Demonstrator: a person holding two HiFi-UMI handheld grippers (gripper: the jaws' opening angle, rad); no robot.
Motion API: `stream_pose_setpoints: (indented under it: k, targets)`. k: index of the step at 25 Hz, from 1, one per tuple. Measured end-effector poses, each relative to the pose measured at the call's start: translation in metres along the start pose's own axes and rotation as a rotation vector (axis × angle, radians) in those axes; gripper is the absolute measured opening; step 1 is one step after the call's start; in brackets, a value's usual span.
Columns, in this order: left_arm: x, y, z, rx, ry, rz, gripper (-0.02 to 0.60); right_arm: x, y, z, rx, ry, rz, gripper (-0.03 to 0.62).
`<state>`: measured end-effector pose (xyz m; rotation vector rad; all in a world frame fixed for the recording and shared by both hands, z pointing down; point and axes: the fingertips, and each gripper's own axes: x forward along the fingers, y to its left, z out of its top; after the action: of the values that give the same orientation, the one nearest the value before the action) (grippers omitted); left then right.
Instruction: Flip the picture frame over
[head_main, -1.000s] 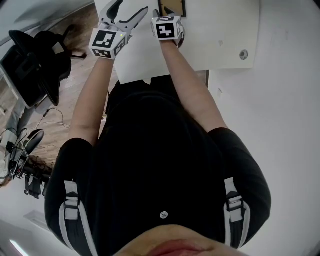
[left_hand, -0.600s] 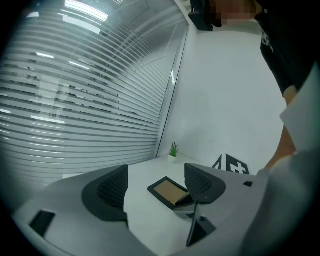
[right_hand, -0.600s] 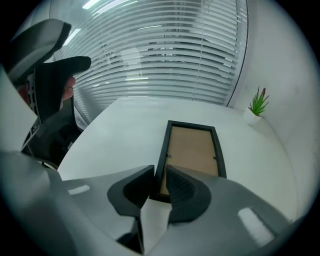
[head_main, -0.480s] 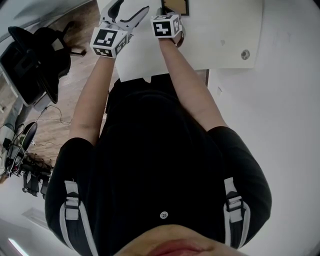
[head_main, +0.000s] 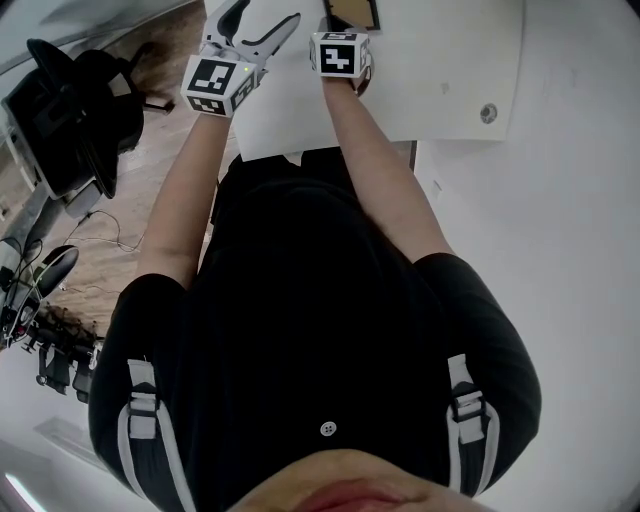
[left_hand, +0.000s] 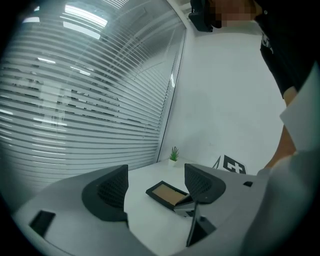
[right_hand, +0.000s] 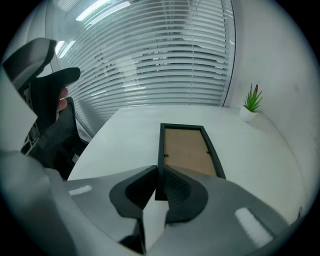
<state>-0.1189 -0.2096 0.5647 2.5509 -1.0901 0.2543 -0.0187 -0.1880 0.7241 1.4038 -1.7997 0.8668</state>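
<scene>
Head view: frame (head_main: 352, 12) sits at the top edge of shot, flat on the white worktop (head_main: 430, 70) and mostly cropped. Right gripper (head_main: 333, 28) is right at its near edge, just above its marker cube; this view doesn't show contact. Left gripper (head_main: 265, 12) is upper left, just beside the right one, jaws spread with nothing in them, hanging over the worktop short of the frame. Left gripper view: jaws spread wide and empty. Through the gap, lower centre, the frame (left_hand: 167, 193) lies flat, brown panel up, black rim. The right gripper (left_hand: 186, 205) comes in from the lower right onto the near corner, and a small plant (left_hand: 174, 154) stands further back by the wall. Right gripper view: this is the one that settles it. The jaws (right_hand: 157, 172) have just been closing and are now nearly together, pinching the frame's (right_hand: 187, 150) near left rim at lower centre. The rim runs straight into the gap with pads on either side. The rest of the frame stretches away up the middle of shot, fully flat, no edge lifted. Status as I read it: grasp looks made, flip not started. The brown face looks like the backing board, so it's probably lying face down, though I can't confirm that from here. Left to do: raise the pinched edge, rotate the frame over, set it back down and let go. The left gripper isn't involved yet and could steady the far side if the thin rim slips.
</scene>
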Motion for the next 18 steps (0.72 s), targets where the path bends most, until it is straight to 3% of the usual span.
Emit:
stream_pose_setpoints:
  k: [18]
  targets:
    - [-0.033, -0.021, 0.041, 0.041, -0.069, 0.062, 0.353, -0.067, 0.003, 0.041, 0.054, -0.091, 0.073, 0.049]
